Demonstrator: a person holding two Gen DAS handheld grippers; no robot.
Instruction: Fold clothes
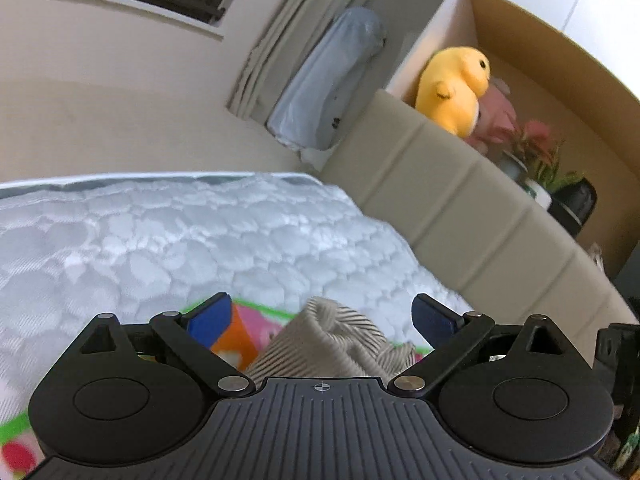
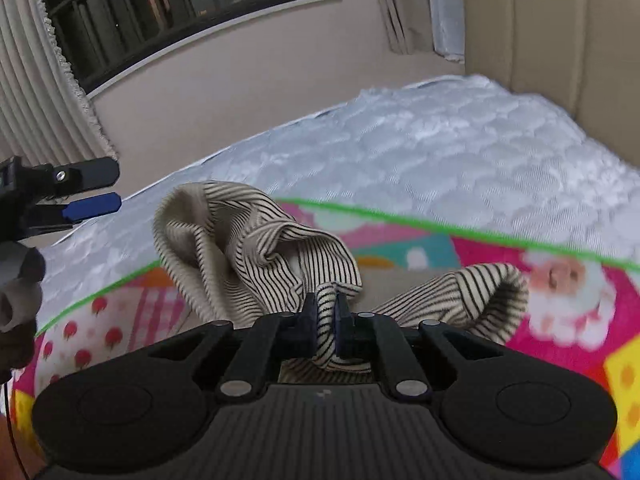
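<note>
Right wrist: my right claw (image 2: 326, 312) pinches soft, floppy striped top (image 2: 248, 248) on mat (image 2: 480, 248). Left claw (image 1: 322, 316) spread wide; I'd grab bunched edge.

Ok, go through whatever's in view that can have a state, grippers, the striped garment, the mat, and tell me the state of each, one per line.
Right gripper: shut, pinching a fold of the striped garment.
Left gripper: open, holding nothing.
Striped garment: crumpled, not folded, bunched up from the mat.
Colourful play mat: spread flat on the mattress.
Mattress: bare, no sheet.
Cardboard box: open, yellow plush toy inside.
</note>
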